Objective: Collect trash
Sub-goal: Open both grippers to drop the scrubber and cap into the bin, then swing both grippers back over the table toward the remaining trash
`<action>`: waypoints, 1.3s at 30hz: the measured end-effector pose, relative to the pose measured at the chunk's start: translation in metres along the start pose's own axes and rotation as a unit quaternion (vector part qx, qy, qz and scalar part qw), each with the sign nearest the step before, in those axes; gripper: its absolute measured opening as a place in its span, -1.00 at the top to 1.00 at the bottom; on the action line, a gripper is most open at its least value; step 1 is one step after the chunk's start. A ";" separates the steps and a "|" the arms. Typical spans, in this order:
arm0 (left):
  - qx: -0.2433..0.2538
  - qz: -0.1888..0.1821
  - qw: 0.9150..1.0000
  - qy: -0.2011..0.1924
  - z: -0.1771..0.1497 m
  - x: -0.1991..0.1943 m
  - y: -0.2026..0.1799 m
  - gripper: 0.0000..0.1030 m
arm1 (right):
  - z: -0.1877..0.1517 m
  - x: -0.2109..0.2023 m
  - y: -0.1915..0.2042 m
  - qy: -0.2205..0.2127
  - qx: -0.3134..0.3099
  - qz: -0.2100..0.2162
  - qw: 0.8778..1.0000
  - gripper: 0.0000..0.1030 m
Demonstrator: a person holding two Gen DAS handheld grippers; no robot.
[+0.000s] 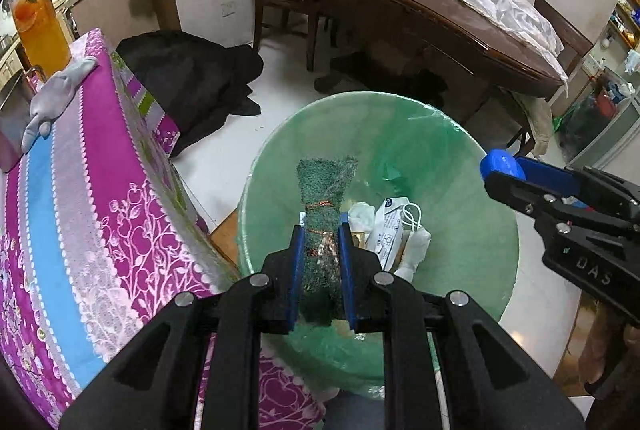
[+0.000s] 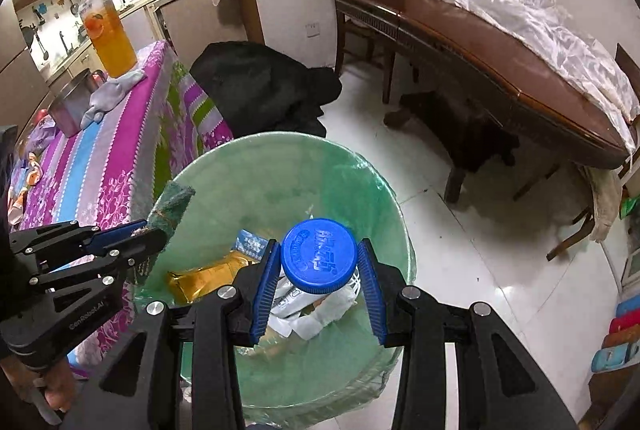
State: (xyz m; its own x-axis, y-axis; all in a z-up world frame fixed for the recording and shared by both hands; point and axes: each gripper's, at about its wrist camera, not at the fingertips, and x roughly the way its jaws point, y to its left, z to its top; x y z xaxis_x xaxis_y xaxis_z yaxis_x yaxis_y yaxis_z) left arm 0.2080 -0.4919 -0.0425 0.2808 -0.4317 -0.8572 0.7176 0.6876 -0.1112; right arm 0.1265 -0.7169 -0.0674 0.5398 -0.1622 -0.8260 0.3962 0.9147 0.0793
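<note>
A trash bin lined with a green bag [image 1: 460,222] [image 2: 280,186] stands on the floor beside the table. My left gripper [image 1: 322,230] is shut on a green scouring pad [image 1: 326,186], held over the bin; the pad also shows in the right wrist view [image 2: 172,206]. My right gripper [image 2: 318,262] is shut on a blue bottle cap [image 2: 319,257], also over the bin; the cap shows in the left wrist view [image 1: 502,166]. Inside the bin lie a white carton [image 1: 386,230], crumpled tissue [image 1: 416,250] and a gold wrapper [image 2: 204,278].
A table with a purple floral cloth [image 1: 80,190] [image 2: 100,158] stands left of the bin, with an orange drink bottle [image 2: 110,34], a grey glove [image 2: 110,94] and a metal pot [image 2: 72,106]. A black bag [image 1: 192,78] lies behind. A wooden dining table [image 2: 500,70] is right.
</note>
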 end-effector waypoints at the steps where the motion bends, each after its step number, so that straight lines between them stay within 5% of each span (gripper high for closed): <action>1: 0.001 -0.002 1.000 -0.001 0.001 -0.001 -0.001 0.70 | -0.001 0.001 0.000 0.001 0.001 0.001 1.000 0.22; 17: 0.003 -0.003 1.000 -0.015 0.012 -0.002 -0.005 0.70 | -0.003 0.008 0.008 0.004 -0.003 0.009 1.000 0.21; 19: 0.003 0.002 1.000 -0.016 0.014 -0.001 -0.004 0.57 | -0.003 0.009 0.008 0.003 -0.005 0.007 1.000 -0.18; 21: -0.003 0.004 1.000 -0.019 0.014 -0.002 -0.001 -0.03 | -0.003 0.008 0.006 -0.007 -0.002 0.002 1.000 -0.27; 23: -0.005 0.009 1.000 -0.023 0.014 -0.001 0.002 -0.15 | -0.003 0.008 0.003 -0.008 0.005 0.002 1.000 -0.27; 39: -0.005 0.008 1.000 -0.020 0.003 -0.001 0.012 -0.15 | -0.003 -0.006 0.005 -0.029 0.007 -0.001 1.000 -0.27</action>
State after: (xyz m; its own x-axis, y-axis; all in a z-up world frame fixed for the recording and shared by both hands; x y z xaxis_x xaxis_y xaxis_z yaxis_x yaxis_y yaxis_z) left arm 0.2184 -0.4851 -0.0414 0.3178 -0.4436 -0.8380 0.7059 0.7008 -0.1032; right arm 0.1224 -0.7105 -0.0637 0.5814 -0.1863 -0.7920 0.4072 0.9094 0.0850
